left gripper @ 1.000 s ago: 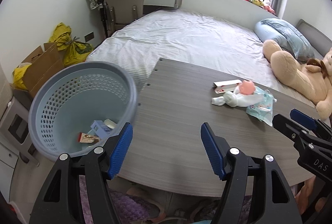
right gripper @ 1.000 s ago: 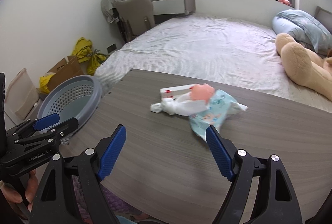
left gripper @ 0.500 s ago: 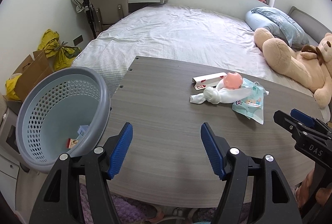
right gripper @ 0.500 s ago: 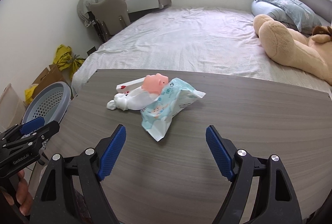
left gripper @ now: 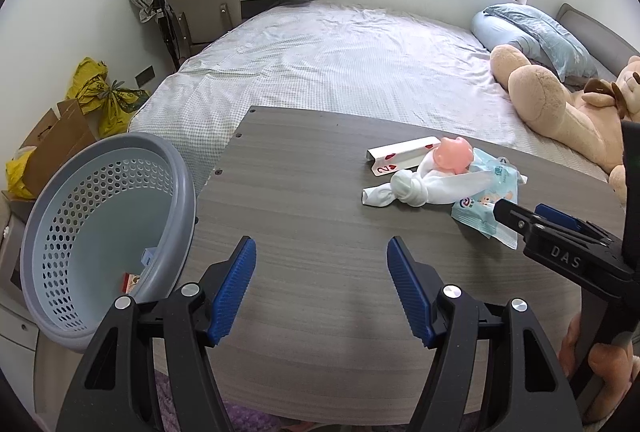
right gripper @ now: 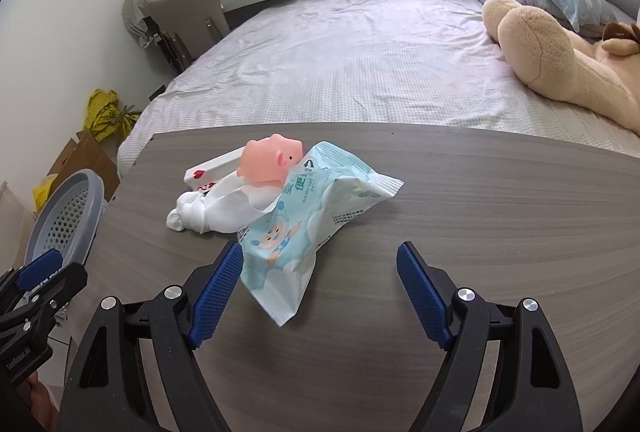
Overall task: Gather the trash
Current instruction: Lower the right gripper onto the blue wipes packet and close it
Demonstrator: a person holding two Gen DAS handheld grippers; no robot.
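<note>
The reach-in step: right gripper [right gripper: 320,272], jaws apart and empty, hovers at the crinkled pale-blue wipes wrapper [right gripper: 304,216] on the grey wood-grain counter [right gripper: 480,232]. Next, straddle it and close. Left gripper [left gripper: 320,272] is also apart.

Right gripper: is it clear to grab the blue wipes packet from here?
Probably yes. The right gripper is open, and the near corner of the wipes packet already lies between its fingers. Nothing blocks it, though the knotted white cloth rests against the packet.
</note>
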